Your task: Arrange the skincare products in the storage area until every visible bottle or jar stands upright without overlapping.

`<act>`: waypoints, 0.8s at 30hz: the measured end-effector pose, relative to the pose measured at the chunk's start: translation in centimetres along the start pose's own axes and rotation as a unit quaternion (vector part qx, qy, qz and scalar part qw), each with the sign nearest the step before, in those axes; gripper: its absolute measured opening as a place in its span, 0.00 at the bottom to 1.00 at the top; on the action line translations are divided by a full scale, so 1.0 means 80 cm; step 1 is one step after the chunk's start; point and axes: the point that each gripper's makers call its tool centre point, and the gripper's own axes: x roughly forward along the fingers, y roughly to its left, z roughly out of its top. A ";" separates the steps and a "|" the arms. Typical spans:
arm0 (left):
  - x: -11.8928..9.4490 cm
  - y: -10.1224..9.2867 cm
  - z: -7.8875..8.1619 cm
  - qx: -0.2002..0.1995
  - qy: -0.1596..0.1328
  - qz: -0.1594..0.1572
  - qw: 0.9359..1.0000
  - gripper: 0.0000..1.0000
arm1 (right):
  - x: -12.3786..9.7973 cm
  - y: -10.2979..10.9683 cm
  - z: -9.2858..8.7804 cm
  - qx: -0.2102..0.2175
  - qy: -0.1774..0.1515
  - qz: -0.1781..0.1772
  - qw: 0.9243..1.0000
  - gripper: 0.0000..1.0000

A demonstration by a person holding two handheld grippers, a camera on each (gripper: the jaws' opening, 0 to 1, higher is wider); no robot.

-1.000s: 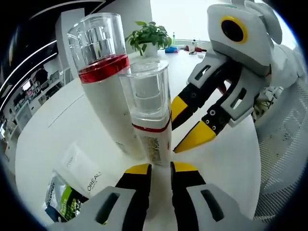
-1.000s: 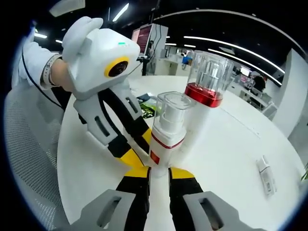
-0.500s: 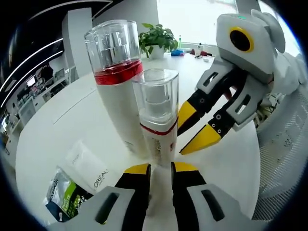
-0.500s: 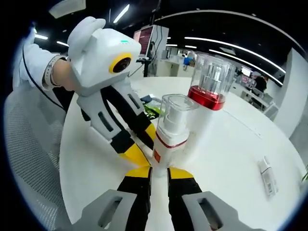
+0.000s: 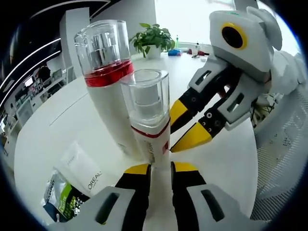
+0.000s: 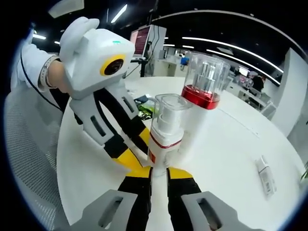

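Both bottles stand upright on your round white worktop (image 5: 67, 115): the small white pump bottle with a clear cap and thin red band (image 5: 148, 118) sits just in front of the taller white bottle with a broad red collar (image 5: 108, 91). Your left gripper (image 5: 160, 169) has its jaws nearly together at the small bottle's base; whether they pinch it, you cannot tell. Your right gripper (image 6: 158, 173) sits likewise opposite. Sachets (image 5: 77, 180) lie flat nearby.
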 end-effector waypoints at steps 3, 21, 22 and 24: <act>0.001 0.000 0.000 0.001 0.000 -0.001 1.000 0.19 | 0.001 0.000 -0.001 -0.001 0.002 0.000 1.000 0.02; -0.068 -0.005 0.016 -0.056 -0.052 -0.006 0.997 0.27 | -0.038 -0.071 -0.010 0.001 0.000 -0.050 0.999 0.22; -0.074 -0.006 0.019 -0.054 -0.059 -0.011 0.997 0.28 | -0.040 -0.078 -0.010 0.003 0.000 -0.053 0.999 0.24; -0.090 -0.011 0.026 -0.056 -0.072 -0.008 0.996 0.28 | -0.047 -0.088 -0.010 0.007 -0.003 -0.051 0.999 0.30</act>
